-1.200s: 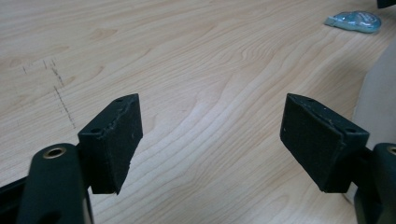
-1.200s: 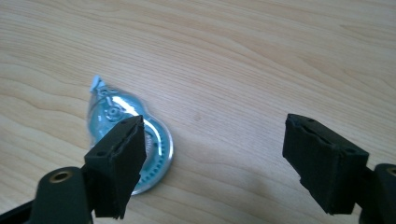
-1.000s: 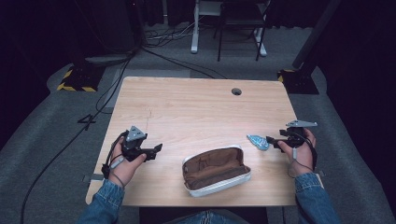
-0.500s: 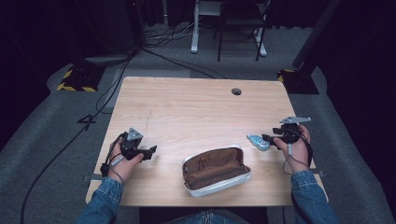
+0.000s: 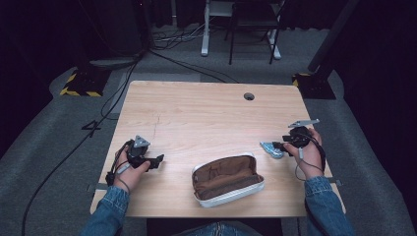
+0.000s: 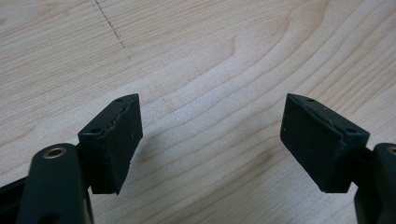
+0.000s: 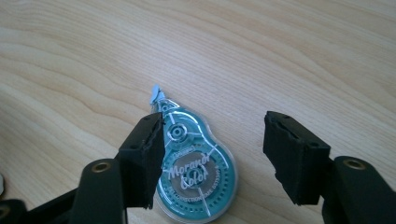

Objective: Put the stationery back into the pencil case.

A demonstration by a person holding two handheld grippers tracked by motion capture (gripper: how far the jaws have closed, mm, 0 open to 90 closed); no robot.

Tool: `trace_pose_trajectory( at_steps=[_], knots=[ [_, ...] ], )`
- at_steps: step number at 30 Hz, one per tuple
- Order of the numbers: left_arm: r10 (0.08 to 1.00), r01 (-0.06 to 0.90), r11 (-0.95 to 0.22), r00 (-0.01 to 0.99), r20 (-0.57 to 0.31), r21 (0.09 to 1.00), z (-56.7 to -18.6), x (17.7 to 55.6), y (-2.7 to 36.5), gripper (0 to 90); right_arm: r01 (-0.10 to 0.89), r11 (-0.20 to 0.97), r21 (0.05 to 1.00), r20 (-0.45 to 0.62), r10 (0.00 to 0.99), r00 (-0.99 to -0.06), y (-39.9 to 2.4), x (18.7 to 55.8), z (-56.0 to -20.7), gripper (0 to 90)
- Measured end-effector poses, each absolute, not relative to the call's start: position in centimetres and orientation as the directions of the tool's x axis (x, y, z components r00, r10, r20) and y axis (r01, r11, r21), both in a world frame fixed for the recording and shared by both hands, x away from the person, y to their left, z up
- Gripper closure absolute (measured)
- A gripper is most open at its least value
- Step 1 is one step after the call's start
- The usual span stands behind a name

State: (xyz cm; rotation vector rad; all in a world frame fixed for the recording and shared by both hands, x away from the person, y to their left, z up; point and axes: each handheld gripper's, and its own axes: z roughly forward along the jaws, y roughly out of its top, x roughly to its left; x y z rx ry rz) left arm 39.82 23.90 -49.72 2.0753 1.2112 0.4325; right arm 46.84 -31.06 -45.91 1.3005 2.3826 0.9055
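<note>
While both hands rest low on the wooden table in the high view, the left gripper sits at lower left of the frame and the right gripper at right of centre. In the left gripper view the jaws stand wide apart with bare wood grain between them, holding nothing. In the right gripper view the jaws are also spread and released; a teal correction tape dispenser lies flat on the wood at lower centre of the frame, its body partly behind the left jaw, its tip pointing to upper left. An open brown pencil case lies at lower centre of the high view, between the two hands and apart from both.
</note>
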Motion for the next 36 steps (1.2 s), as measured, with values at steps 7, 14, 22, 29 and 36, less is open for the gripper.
trace_pose_trajectory(
  at_steps=[7, 14, 22, 29, 36],
  knots=[
    [0.861, 0.636, -0.332, 0.505, -0.050, 0.697, -49.9, 39.8, 24.0, 20.4, 0.651, 0.435, 0.623, 0.054, 0.806, -0.590, -30.2, 47.0, -46.5, 39.6],
    [0.860, 0.639, -0.341, 0.508, -0.045, 0.689, -50.1, 39.5, 24.0, 20.2, 0.658, 0.471, 0.588, 0.064, 0.784, -0.618, -29.6, 47.2, -47.1, 36.1],
    [0.858, 0.636, -0.347, 0.512, -0.040, 0.689, -50.2, 39.1, 24.1, 20.0, 0.639, 0.519, 0.567, 0.045, 0.756, -0.653, -28.9, 47.7, -47.6, 36.5],
    [0.855, 0.630, -0.348, 0.517, -0.041, 0.694, -50.3, 38.9, 24.1, 19.9, 0.640, 0.546, 0.540, 0.030, 0.748, -0.663, -28.6, 47.8, -47.8, 43.9],
    [0.855, 0.631, -0.348, 0.517, -0.042, 0.694, -50.3, 39.0, 24.1, 19.8, 0.643, 0.547, 0.537, 0.005, 0.760, -0.650, -28.4, 47.6, -47.8, 49.3]
  ],
)
